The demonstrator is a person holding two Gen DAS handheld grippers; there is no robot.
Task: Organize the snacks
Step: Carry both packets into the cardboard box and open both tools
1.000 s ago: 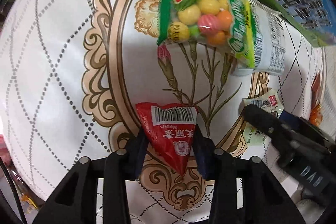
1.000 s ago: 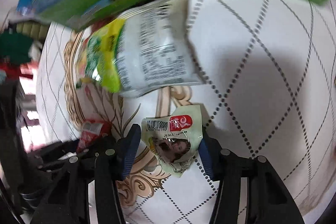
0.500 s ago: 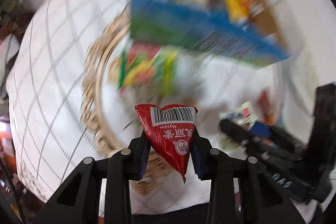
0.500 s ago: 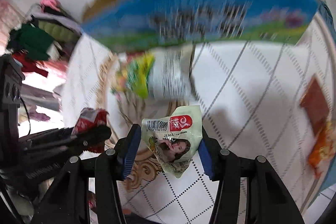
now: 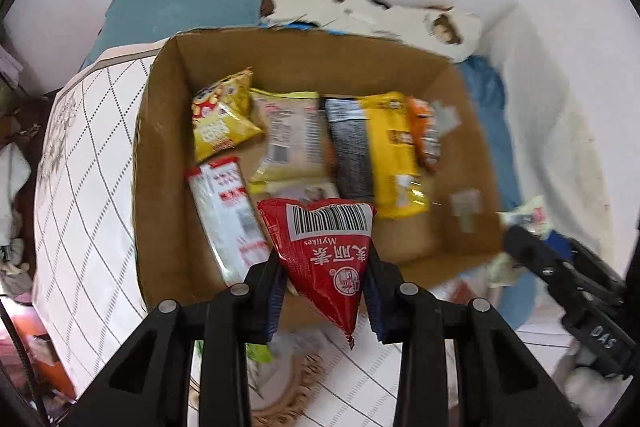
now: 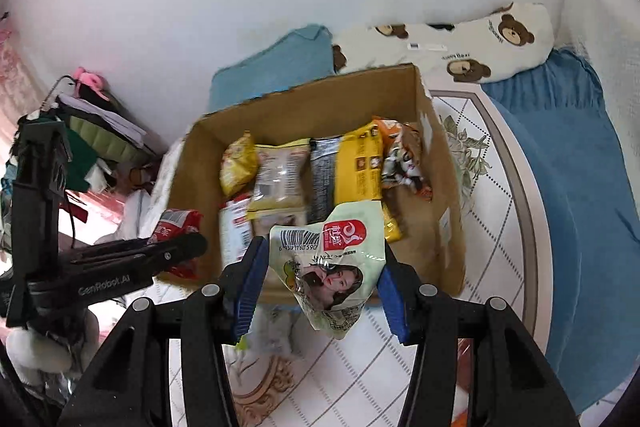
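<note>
Cardboard box (image 5: 160, 163) below both tools, each gripping a packet

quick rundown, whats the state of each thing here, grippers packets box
left gripper: shut on the red triangular packet
red triangular packet: held in the air, barcode end up
right gripper: shut on the pale green packet
pale green packet: held in the air, crumpled
cardboard box: open at the top, partly filled with snack packets
yellow packet: lying inside the box
</note>
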